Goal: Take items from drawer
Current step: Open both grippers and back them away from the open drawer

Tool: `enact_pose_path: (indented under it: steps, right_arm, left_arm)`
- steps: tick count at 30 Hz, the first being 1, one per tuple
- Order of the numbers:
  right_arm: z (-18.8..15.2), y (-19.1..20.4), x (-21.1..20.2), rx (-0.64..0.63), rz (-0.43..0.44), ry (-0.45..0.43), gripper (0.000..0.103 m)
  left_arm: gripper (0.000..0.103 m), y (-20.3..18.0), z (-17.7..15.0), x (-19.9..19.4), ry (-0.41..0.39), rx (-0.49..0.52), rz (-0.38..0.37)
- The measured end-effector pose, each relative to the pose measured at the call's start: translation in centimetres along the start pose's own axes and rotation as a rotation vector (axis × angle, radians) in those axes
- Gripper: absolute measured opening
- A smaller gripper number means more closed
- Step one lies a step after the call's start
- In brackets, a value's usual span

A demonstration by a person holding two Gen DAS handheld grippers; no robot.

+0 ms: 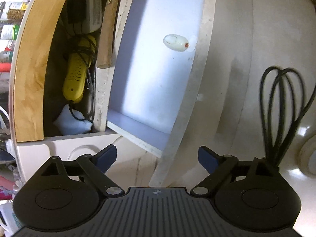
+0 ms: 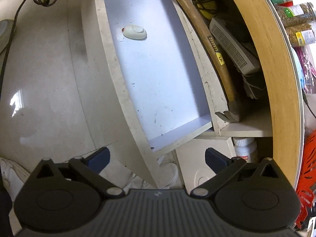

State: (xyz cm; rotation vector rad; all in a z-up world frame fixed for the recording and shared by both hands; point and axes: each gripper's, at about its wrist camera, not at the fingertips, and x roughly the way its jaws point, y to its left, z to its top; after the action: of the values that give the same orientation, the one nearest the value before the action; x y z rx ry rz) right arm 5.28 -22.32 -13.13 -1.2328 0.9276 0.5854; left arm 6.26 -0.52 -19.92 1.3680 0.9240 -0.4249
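- nearest, at the bottom of the left wrist view, the left gripper (image 1: 157,159) is hanging with its jaws spread wide and nothing between them; the right gripper (image 2: 157,157) is doing the same at the bottom of its own view, released and empty.
- just beyond both, the pulled-out drawer (image 2: 118,75) is showing a nearly bare pale floor.
- further in, the one item left, a small white oval device (image 2: 134,32), is lying near the drawer's far left wall in the upper middle of the right wrist view, beside a scrap of white paper (image 2: 119,35).
- it is looking smooth and rounded, so jaws closing off-centre are likely squeezing it out sideways, or pinning it against the wall.
- furthest, at upper right, a hammer (image 2: 207,39) and a tangle of cables are crowding the shelf, and a black cord (image 2: 11,25) is trailing over the floor; a wide reach is risking a snag.
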Motion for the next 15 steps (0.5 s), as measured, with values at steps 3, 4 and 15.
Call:
enact_pose_path:
  steps: [3,4,15]
  right_arm:
    - [0.1,0.5,1.1,-0.01,0.005,-0.004,0.103]
    - [0.2,0.7,1.6,-0.012,0.006,-0.001,0.103]
    - [1.1,0.7,4.9,0.204,0.053,0.021,0.103]
  left_arm:
    - [0.091,-0.1,0.0,-0.1,-0.003,0.008,-0.003]
    - [0.091,-0.2,0.0,0.0,-0.001,0.009,-0.004]
    - [0.091,0.7,0.6,-1.0,-0.017,-0.14,-0.014]
